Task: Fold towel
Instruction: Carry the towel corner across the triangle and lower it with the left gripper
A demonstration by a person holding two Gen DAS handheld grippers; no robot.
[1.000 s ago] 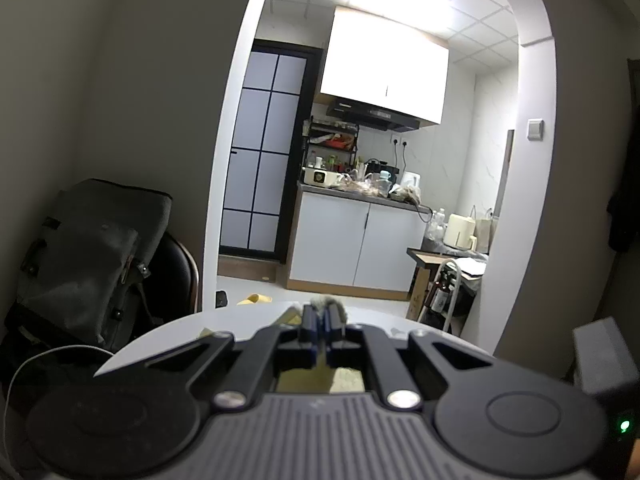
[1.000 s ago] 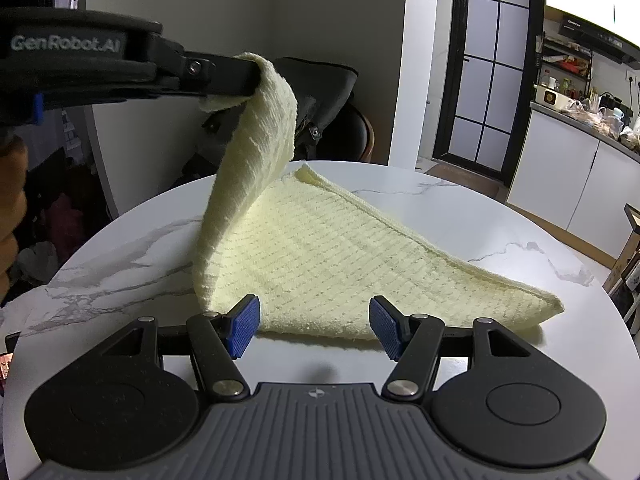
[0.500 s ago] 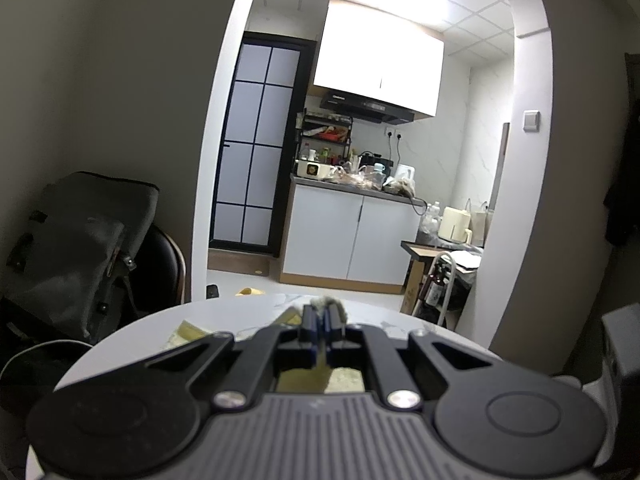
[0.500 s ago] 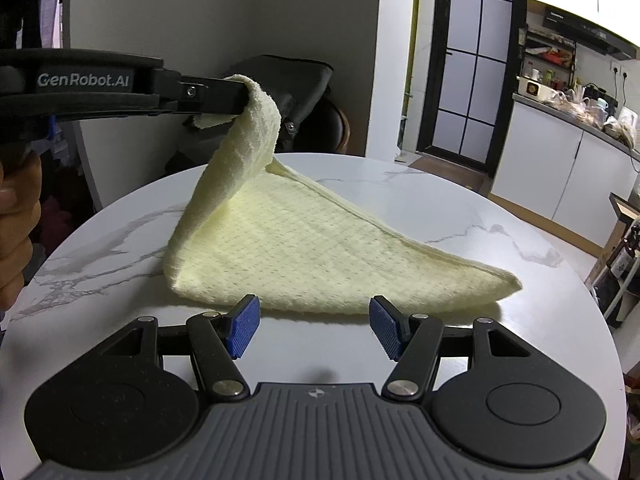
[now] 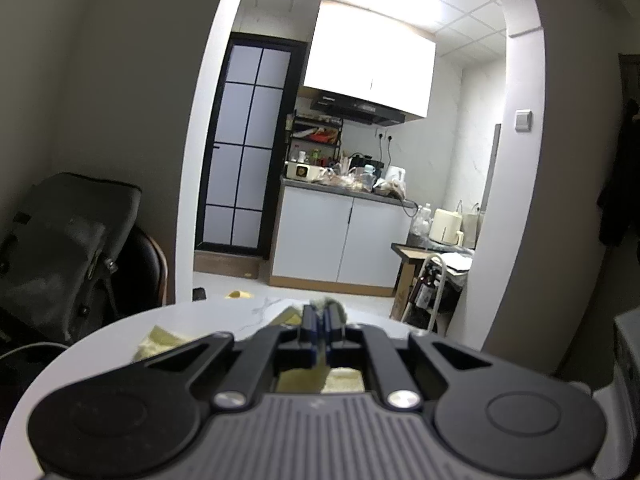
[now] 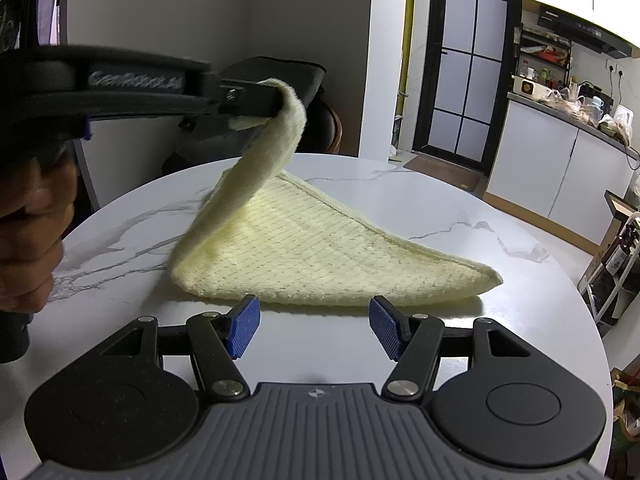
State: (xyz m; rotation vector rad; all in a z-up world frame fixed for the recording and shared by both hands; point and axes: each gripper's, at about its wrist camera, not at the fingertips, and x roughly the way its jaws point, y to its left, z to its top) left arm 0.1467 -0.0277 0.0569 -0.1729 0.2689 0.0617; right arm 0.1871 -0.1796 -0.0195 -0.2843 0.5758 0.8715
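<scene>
Towel: pale yellow waffle-weave cloth towel, lying mostly flat just ahead of the right gripper's open fingers; one corner is lifted and curls over toward the flat part.
Lifted corner: pinched in the left gripper, up and to the left of the right gripper; a strip of cloth hangs from it down to the flat part.
Left gripper: clenched on the towel corner; in its own view the blue pads are pressed together with yellow cloth showing at the tips and below them.
Right gripper: black two-finger gripper with blue pads, released, jaws apart with nothing between them, hovering over bare table short of the towel's near edge.
Hand: a person's hand grips the left tool's handle at the far left.
Table: round white marble-pattern table beneath both grippers.
Step in hand: judged to be carrying the raised corner across to make a fold.
Next move: judged to call for laying the corner on the opposite edge, aligned, before letting go; the right gripper could steady the near edge.
Risk: the cloth may drag or bunch.
</scene>
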